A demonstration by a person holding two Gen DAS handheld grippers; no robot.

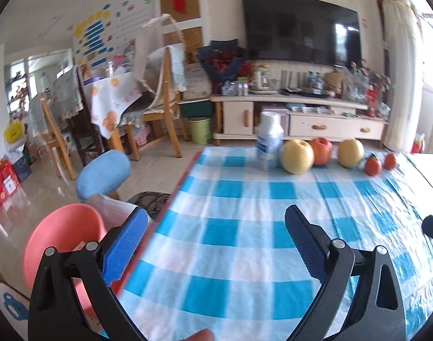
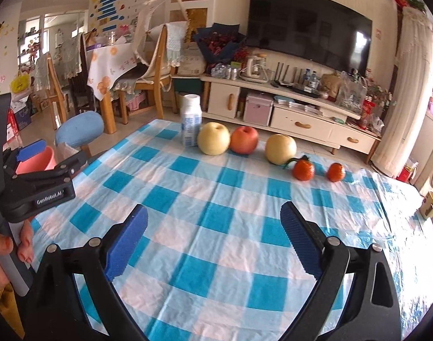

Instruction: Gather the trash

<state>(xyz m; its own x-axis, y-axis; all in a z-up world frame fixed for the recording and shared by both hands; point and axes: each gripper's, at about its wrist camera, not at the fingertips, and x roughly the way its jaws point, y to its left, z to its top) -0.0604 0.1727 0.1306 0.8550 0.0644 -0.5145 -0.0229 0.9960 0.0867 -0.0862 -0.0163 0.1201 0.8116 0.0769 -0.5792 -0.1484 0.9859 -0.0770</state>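
A white plastic bottle with a blue label (image 1: 269, 140) (image 2: 191, 120) stands upright at the far edge of the blue-and-white checked tablecloth (image 1: 244, 227) (image 2: 216, 199). A pink bin (image 1: 61, 237) (image 2: 38, 160) sits on the floor left of the table. My left gripper (image 1: 216, 241) is open and empty over the table's left edge, its left finger above the bin. It also shows at the left of the right wrist view as the left gripper (image 2: 40, 182), held by a hand (image 2: 6, 255). My right gripper (image 2: 213, 238) is open and empty over the cloth.
Beside the bottle lie two yellow pears (image 2: 213, 138) (image 2: 281, 149), a red apple (image 2: 244, 139) and two tangerines (image 2: 303, 169) (image 2: 335, 172). A blue-backed chair (image 1: 104, 176) stands left of the table. Beyond are wooden dining chairs, a green bin (image 1: 200, 129) and a TV cabinet (image 1: 301, 119).
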